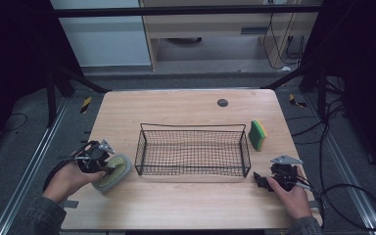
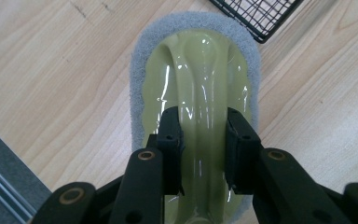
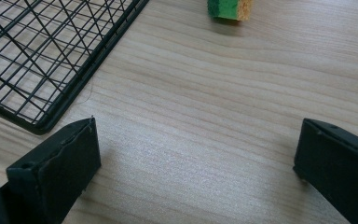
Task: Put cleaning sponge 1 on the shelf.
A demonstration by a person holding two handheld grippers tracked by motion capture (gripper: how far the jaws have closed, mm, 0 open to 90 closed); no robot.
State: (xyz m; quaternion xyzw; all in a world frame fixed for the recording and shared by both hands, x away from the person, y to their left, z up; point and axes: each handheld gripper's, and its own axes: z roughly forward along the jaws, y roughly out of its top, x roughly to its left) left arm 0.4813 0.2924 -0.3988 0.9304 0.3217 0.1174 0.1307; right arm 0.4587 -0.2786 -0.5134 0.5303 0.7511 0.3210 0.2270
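A scrub pad with a pale green plastic handle and grey scouring base [image 1: 112,172] is at the table's front left, just left of the black wire basket [image 1: 192,149]. My left gripper [image 1: 108,170] is shut on that handle; in the left gripper view both pads press the green handle [image 2: 200,93] from either side, and the scrubber looks slightly lifted and tilted. A yellow-and-green sponge [image 1: 257,134] stands on edge right of the basket and also appears as the sponge [image 3: 230,8] far ahead in the right gripper view. My right gripper [image 1: 262,182] rests low at the front right, jaws wide open with bare wood between them.
The basket's near right corner [image 3: 42,123] lies just left of my right gripper's left jaw. A dark round grommet [image 1: 222,102] sits at the table's back centre. Cables trail off the table's right side [image 1: 352,196]. Bare wood runs along the front edge [image 1: 186,205].
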